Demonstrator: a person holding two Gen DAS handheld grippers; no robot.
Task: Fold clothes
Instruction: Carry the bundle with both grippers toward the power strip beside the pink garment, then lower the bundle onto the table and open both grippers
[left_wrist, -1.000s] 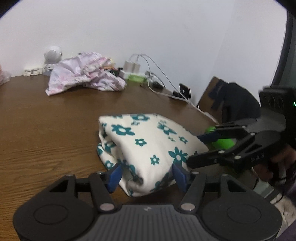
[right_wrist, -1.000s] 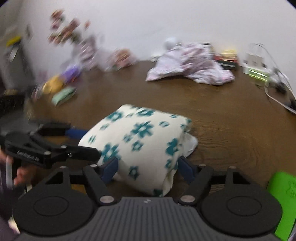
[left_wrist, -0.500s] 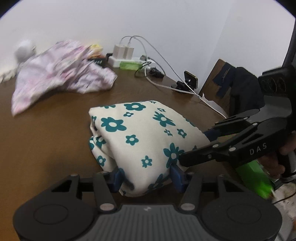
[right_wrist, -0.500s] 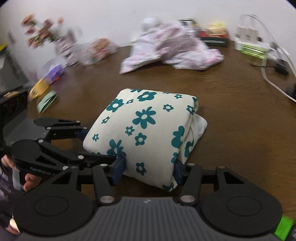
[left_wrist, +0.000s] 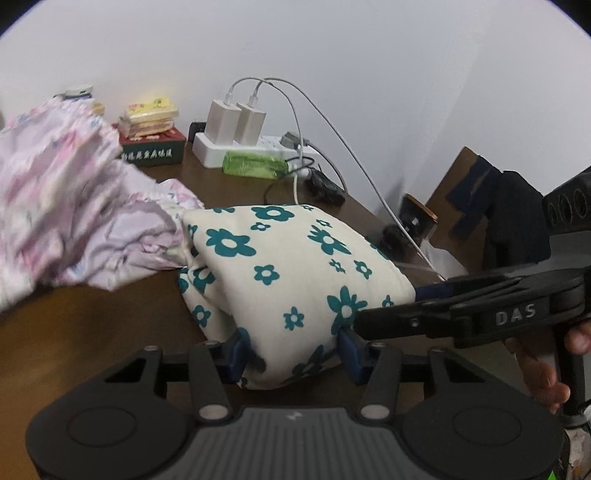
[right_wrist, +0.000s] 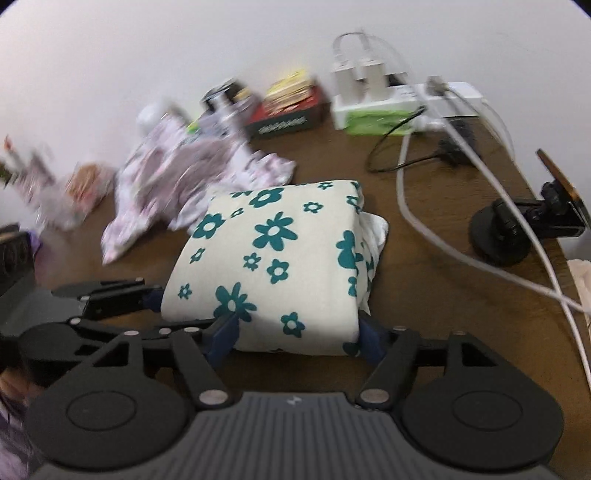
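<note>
Both claws pinching the folded bundle (left_wrist: 295, 280) on the counter (left_wrist: 92, 332).
Left claw (left_wrist: 291, 349) clamps its near edge; right claw (right_wrist: 295, 332) grips the adjacent edge. Far corner touches the pink garment (left_wrist: 74, 221).

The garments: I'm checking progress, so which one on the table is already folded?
The cream garment with teal flowers, a neat squared bundle clamped between both grippers. The pink-and-white floral garment behind it lies crumpled and unfolded.
</note>
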